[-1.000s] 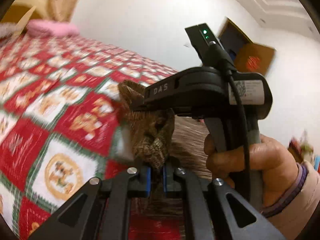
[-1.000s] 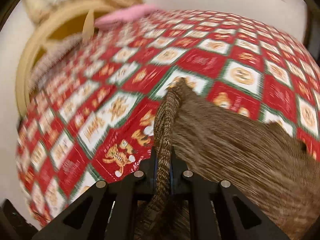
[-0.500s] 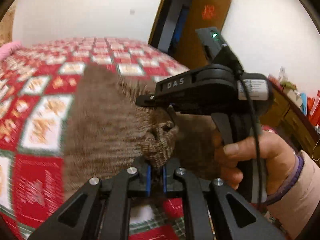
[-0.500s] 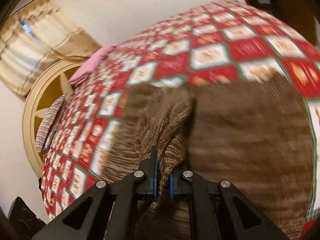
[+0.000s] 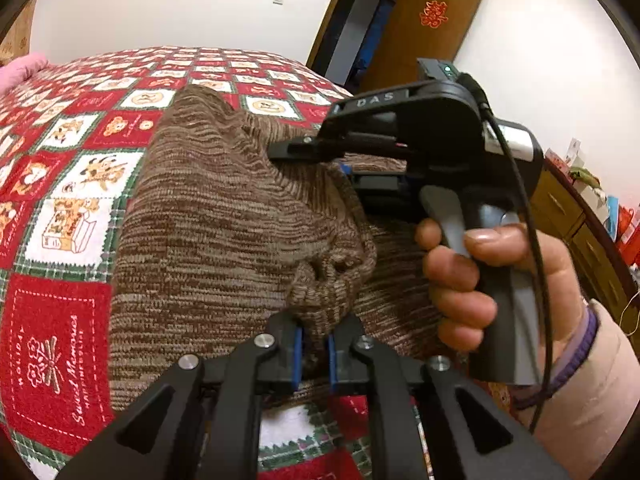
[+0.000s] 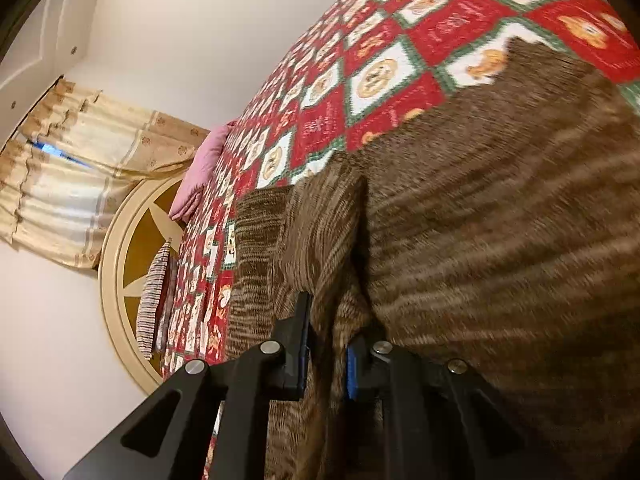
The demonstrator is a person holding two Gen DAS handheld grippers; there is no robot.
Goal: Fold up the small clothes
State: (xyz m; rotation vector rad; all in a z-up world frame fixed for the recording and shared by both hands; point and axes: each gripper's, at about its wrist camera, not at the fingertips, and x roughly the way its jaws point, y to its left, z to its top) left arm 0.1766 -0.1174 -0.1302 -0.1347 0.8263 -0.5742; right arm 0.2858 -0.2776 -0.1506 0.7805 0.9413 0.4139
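Observation:
A brown striped knit garment (image 5: 208,220) lies on the red, white and green patchwork bedspread (image 5: 60,160). My left gripper (image 5: 316,344) is shut on a bunched corner of the knit at its near edge. Just beyond it a person's hand holds my right gripper (image 5: 316,164), which reaches in from the right with a fold of the same knit between its fingers. In the right wrist view the garment (image 6: 500,220) fills the right half over the bedspread (image 6: 380,80). The right gripper (image 6: 328,344) has its jaws opening, and the fold still fills the gap between the pads.
A brown door (image 5: 420,28) stands ajar beyond the bed. A wooden cabinet (image 5: 580,220) with clutter runs along the right. A pink pillow (image 6: 204,168) lies at the head of the bed by a round cream headboard (image 6: 132,248), with a striped cloth (image 6: 154,296) and curtains (image 6: 80,168) there.
Both grippers have swung across the bed and down with the knit, which now lies spread flatter on the bedspread. The right gripper rolled, and its pads stand a little wider apart.

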